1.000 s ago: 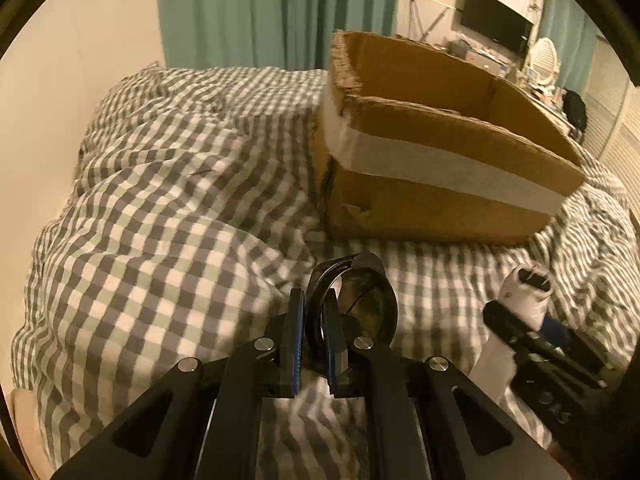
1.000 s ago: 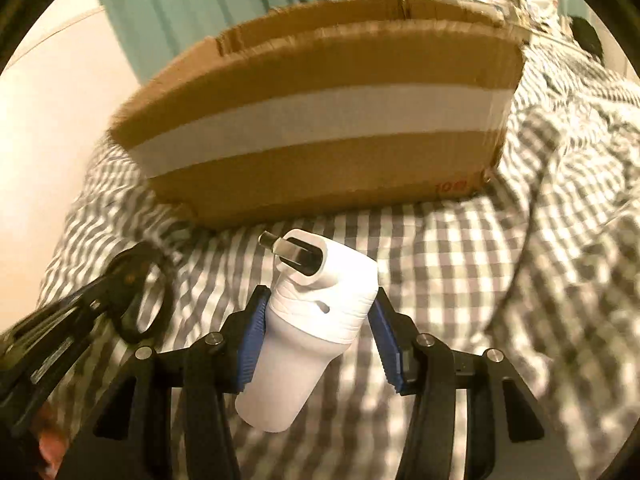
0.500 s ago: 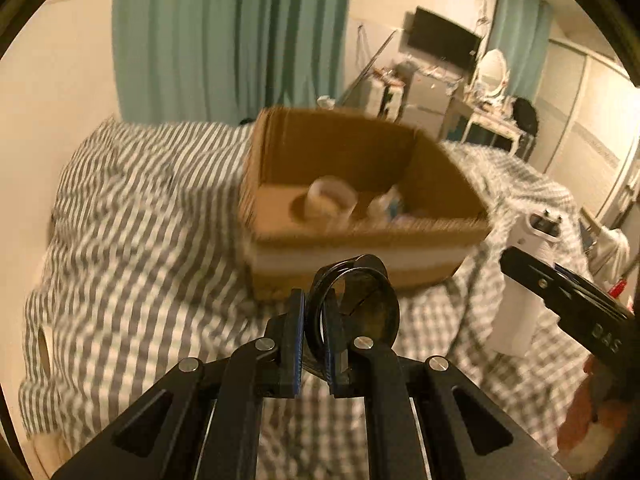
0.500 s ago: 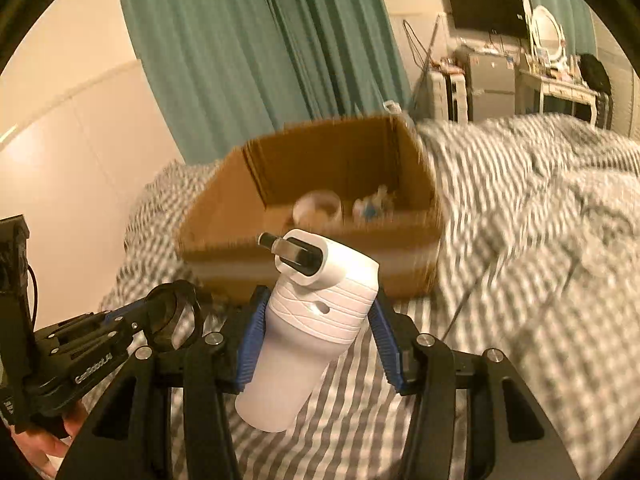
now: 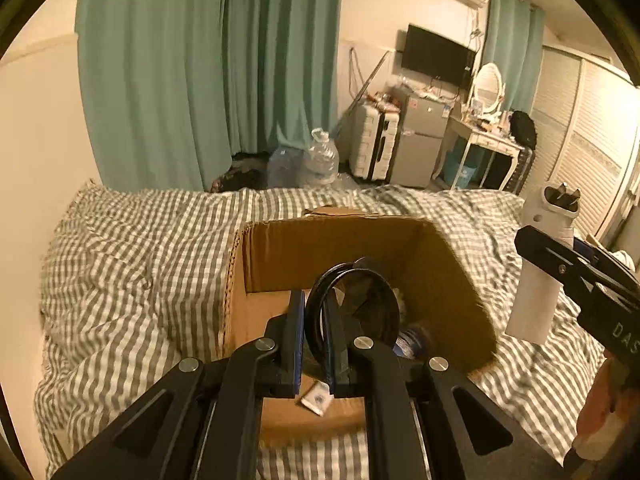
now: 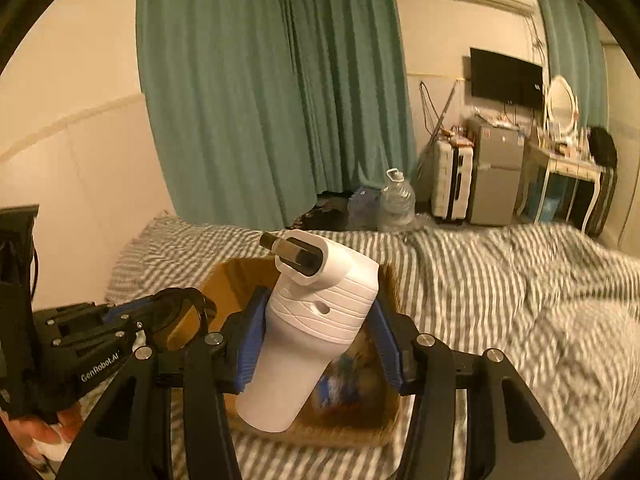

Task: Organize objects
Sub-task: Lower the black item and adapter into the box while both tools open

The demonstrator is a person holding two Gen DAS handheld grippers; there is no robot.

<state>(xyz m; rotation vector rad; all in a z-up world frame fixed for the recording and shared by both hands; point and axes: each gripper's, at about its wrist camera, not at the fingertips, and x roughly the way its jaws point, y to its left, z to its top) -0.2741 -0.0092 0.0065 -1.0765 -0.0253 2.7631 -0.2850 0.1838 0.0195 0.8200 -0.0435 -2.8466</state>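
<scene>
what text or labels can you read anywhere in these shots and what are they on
"GenRobot.AI": white lettering on the side of the left gripper, seen in the right wrist view.
"DAS": partial white lettering on the right gripper, cut off at the frame edge in the left wrist view.
Small white packet in the cardboard box: printed mark too small to read.
White bottle: no readable label.

Left black two-finger gripper (image 5: pixel 312 332) has its blue-padded jaws pinched nearly together; right black two-finger gripper (image 6: pixel 320 344) has its jaws spread wider, clamped.
</scene>
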